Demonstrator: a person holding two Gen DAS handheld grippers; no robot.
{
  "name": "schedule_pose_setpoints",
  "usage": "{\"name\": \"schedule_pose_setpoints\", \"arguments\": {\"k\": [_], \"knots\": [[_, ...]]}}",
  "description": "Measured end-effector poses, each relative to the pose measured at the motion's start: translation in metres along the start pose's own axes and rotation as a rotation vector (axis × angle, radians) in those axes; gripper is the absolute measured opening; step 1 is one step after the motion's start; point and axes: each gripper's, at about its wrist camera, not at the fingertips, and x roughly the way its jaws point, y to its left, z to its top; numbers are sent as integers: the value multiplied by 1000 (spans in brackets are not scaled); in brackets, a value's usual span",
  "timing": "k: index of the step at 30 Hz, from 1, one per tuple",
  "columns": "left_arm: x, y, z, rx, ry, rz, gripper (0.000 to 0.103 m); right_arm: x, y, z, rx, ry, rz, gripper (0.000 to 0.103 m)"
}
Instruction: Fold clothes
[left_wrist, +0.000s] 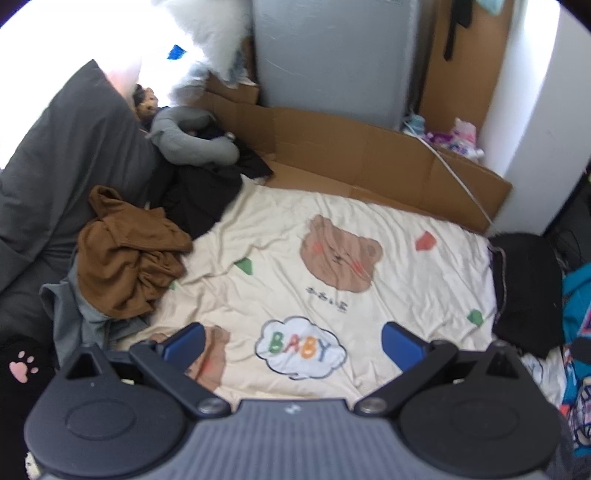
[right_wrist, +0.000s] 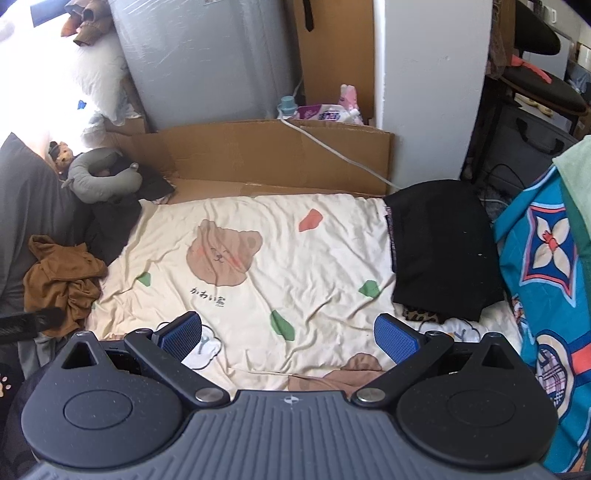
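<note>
Both claws wide open over the cream bear-print bedsheet (left_wrist: 332, 229).
Left gripper (left_wrist: 293, 345) and right gripper (right_wrist: 288, 338) empty; crumpled brown cotton garment (left_wrist: 129, 258) at frame's left, folded black garment (right_wrist: 443, 247) right.

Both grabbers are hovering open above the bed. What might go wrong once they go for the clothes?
The brown garment lies crumpled on a grey one beside dark clothes, so the left gripper might snag two at once. The right gripper could catch the wrinkled bear sheet. The folded black garment sits near the bed's edge and could be knocked off.
</note>
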Motion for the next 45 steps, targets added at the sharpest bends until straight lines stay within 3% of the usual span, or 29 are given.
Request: {"name": "schedule_pose_setpoints", "arguments": {"k": [11,19,33,45], "knots": [[11,-17,-10,50,14,-13,103,17,13,-5,-32,25,-30,102],[21,-9,-14,0,58,-33,103,26,26,-10,-69,47,-21,102],[17,-13,-14,35,5,5,101,33,23,-10,-49,69,-16,102],[20,-9,-14,18,24,-1,102,37,26,-8,-57,83,-6,102]]}}
